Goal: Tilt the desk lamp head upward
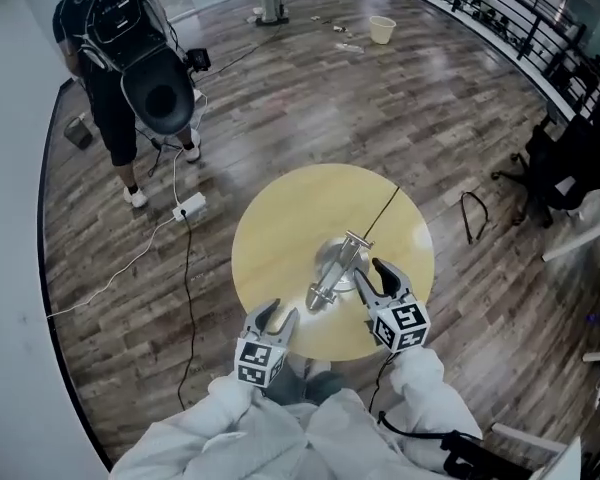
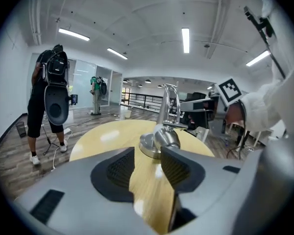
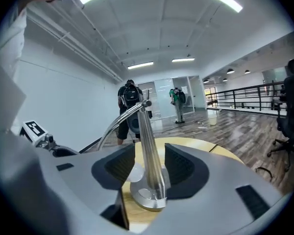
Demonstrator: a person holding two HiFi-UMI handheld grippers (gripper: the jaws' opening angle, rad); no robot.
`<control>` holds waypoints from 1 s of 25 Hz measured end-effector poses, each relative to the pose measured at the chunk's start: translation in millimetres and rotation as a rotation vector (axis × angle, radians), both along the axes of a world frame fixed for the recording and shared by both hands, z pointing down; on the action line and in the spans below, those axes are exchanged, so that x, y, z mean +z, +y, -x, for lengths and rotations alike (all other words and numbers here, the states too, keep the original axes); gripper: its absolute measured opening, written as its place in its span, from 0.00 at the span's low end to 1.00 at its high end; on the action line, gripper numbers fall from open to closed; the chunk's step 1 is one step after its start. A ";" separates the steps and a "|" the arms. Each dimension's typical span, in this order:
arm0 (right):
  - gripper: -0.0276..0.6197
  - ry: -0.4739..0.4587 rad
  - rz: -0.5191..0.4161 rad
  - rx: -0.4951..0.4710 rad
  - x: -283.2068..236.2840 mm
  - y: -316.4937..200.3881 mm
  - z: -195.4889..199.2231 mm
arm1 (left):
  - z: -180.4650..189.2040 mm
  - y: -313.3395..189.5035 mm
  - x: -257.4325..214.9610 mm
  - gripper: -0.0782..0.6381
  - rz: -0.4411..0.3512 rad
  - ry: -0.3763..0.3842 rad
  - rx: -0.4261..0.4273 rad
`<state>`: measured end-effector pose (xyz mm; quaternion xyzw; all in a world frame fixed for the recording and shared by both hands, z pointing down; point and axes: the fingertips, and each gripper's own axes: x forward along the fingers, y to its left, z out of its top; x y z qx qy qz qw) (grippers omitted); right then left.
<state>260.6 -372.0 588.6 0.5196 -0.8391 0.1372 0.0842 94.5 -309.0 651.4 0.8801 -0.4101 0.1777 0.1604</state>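
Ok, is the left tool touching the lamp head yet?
Apart. The head view shows bare table between the left tool and the lamp head; its jaws stand open, nothing between them.

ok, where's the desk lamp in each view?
Head view: desk lamp just below and right of centre.
Left gripper view: desk lamp at centre, just beyond the jaws.
Right gripper view: desk lamp at centre, post between the jaws.
Shared landmark: round yellow table.
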 end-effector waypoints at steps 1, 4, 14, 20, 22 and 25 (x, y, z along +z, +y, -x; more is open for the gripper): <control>0.32 0.011 0.000 -0.035 3.1 -6.1 2.8 | -6.9 0.9 5.6 0.33 0.008 0.000 0.030; 0.33 0.031 -0.013 -0.116 7.6 -23.2 14.3 | -27.7 6.5 22.8 0.46 0.020 -0.016 0.135; 0.32 0.089 -0.026 -0.239 15.6 -57.0 38.0 | -68.4 -18.0 30.1 0.53 -0.048 -0.006 0.135; 0.29 0.092 -0.019 -0.210 19.4 -59.2 34.5 | -79.7 -31.6 22.4 0.48 -0.087 -0.001 0.104; 0.29 0.079 -0.017 -0.194 20.1 -57.7 33.3 | -80.5 -29.4 23.0 0.48 -0.085 -0.002 0.096; 0.29 0.084 -0.018 -0.192 20.2 -57.1 33.8 | -79.3 -28.9 23.0 0.48 -0.079 -0.013 0.095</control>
